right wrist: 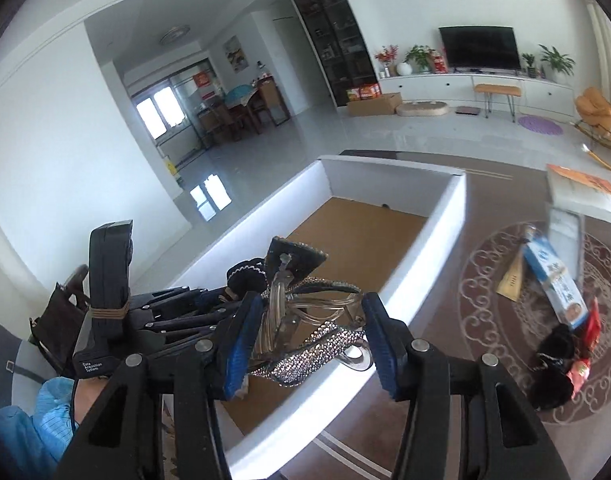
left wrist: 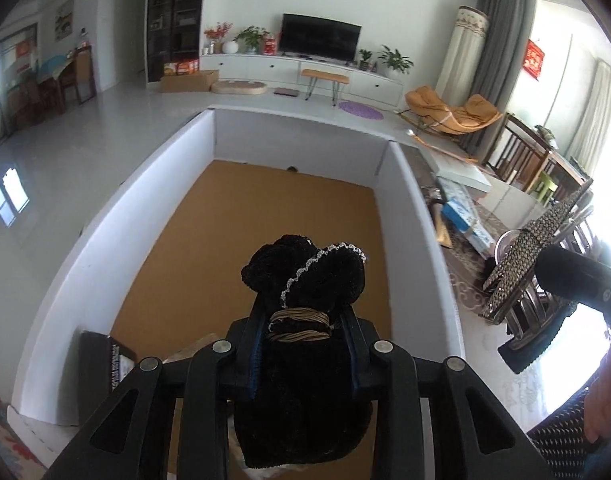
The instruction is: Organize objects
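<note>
Left hand-held gripper (left wrist: 303, 344) pinching soft black velvet pouch (left wrist: 305, 280) at tied neck, above white box (left wrist: 105, 240). Right hand-held gripper (right wrist: 309, 328) clamping rhinestone sandal (right wrist: 305, 344): stiff, slippery; grip strap sides.

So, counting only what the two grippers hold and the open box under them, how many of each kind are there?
Black fuzzy accessory, in the left gripper: 1
Rhinestone hair clip, in the right gripper: 1
White open box: 1
Total: 3
</note>
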Demonstrator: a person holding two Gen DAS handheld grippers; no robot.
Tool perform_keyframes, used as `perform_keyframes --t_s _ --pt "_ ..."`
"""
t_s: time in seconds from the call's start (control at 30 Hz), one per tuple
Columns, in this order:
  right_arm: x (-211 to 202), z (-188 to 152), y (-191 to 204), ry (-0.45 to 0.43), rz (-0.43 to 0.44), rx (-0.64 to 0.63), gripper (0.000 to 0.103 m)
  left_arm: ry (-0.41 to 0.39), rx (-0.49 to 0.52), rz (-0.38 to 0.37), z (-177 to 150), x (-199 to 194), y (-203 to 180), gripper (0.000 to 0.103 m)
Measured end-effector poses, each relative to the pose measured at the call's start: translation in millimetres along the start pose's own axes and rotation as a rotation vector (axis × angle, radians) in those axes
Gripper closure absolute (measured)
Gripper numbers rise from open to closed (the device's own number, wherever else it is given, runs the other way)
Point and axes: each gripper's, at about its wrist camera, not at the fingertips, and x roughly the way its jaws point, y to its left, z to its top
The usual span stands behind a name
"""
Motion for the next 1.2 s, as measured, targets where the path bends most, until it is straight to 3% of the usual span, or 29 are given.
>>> perform_keyframes --t_s 0.03,0.1,0.13,0.17,0.3,0.43,0.5,0.6,0.7,0.8,0.93,1.2 --pt "20 2 9 0.04 0.017 -0.012 0.05 0.03 -0.021 0.047 -2 7 10 0.062" --pt "54 2 21 0.131 0.021 -0.018 0.038 0.061 -0.068 0.132 -7 14 26 0.031" --pt "64 0 24 0.154 -0.001 -0.022 0.024 0.059 -0.093 0.151 -8 14 31 0.03" --pt "68 -2 26 0.154 -0.03 -0.03 0.016 0.042 -0.11 0.147 -8 11 33 0.029" --pt "43 -15 13 0.052 -0.156 -0.051 0.003 -0.047 -0.087 0.169 -5 -2 15 0.029" --pt "-5 -47 -37 -0.076 -0.385 -0.028 0.0 -0.129 0.005 0.03 4 -18 -44 0.028" --pt "-25 -72 -75 -0.104 -0.521 0.008 0.0 -0.141 0.062 -0.081 4 -23 -83 0.02" --pt "-42 -110 -150 -0.031 -0.702 0.12 0.0 -0.12 0.139 -0.264 -4 -23 -146 0.006" --pt "-66 -148 -211 0.018 -0.801 0.25 0.0 -0.055 0.2 -0.361 -18 -3 -201 0.005" --pt "-89 -173 -246 0.029 -0.854 0.326 0.0 0.0 0.237 -0.374 -37 34 -239 0.005" --pt "-105 -186 -256 0.044 -0.878 0.387 0.0 0.062 0.263 -0.289 -53 84 -268 0.005" --pt "-96 -188 -270 0.091 -0.832 0.454 0.0 0.083 0.305 -0.192 -62 128 -263 0.005"
